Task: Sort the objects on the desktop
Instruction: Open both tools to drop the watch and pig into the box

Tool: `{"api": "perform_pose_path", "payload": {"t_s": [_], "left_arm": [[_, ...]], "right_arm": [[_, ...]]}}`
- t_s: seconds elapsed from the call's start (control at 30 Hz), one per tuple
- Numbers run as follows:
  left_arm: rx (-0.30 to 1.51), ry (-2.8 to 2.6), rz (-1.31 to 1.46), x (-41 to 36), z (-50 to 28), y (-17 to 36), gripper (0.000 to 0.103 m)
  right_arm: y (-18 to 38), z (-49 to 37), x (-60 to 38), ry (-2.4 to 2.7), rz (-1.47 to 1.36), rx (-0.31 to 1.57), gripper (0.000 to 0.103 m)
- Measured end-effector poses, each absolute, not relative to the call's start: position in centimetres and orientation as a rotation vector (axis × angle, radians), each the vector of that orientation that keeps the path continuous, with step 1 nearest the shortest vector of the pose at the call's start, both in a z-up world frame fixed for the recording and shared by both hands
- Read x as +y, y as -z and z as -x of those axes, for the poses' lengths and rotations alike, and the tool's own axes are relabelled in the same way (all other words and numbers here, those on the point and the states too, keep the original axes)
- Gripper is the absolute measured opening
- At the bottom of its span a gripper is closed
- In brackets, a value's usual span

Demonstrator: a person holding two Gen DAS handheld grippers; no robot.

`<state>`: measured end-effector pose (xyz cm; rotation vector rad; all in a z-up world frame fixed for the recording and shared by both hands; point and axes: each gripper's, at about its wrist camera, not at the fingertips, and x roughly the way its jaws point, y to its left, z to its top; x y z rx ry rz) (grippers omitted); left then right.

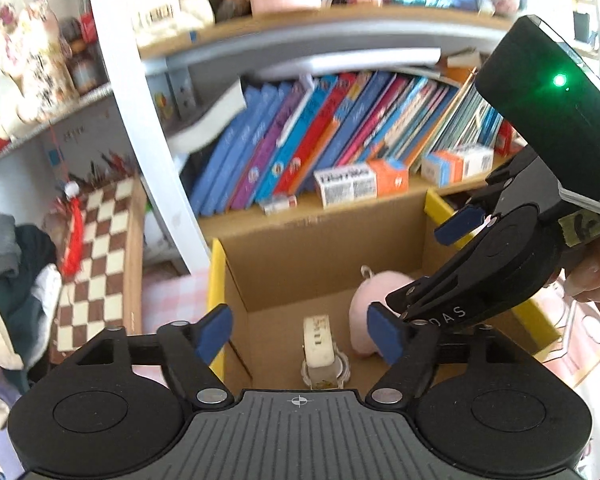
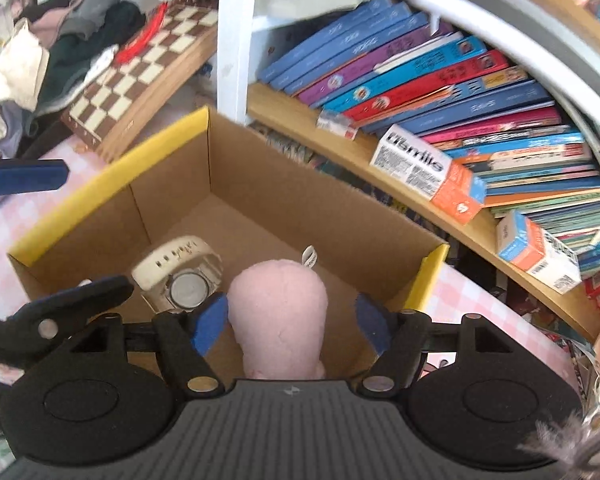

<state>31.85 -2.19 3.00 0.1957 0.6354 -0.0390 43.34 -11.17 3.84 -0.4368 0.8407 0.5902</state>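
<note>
With both sets of tongs released above the cardboard box (image 2: 260,184), the left gripper (image 1: 300,334) and right gripper (image 2: 292,320) hover; 2 items, a watch (image 2: 180,276) and pink plush toy (image 2: 280,312), already lie inside, sorting apparently well underway.

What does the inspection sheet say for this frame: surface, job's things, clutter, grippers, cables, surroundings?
Surface: pink checked tablecloth under the box.
Job's things: cardboard box with yellow flap edges, open; white wristwatch and pink plush toy lie on its floor, side by side.
Clutter: small orange-and-white cartons on the shelf in front of the books.
Grippers: left hand-held gripper open over the watch, holding nothing; right hand-held gripper open, fingers either side of the plush toy.
Cables: nothing seen.
Surroundings: bookshelf of leaning books, chessboard, heap of clothes.
</note>
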Motion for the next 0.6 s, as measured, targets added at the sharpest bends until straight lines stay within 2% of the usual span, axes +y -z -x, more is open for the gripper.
{"api": "perform_pose_path", "payload": {"t_s": [0.23, 0.6], "left_arm": [[0.540, 0.088, -0.187, -1.4, -28.1, -6.0, 0.084], [0.483, 0.154, -0.166, 1.1, -21.8, -8.0, 0.084]], "right_arm": [[-7.4, -39.5, -13.1, -0.544, 0.327, 0.778, 0.073], [-11.0, -30.7, -15.6, -0.451, 0.195, 0.695, 0.076]]}}
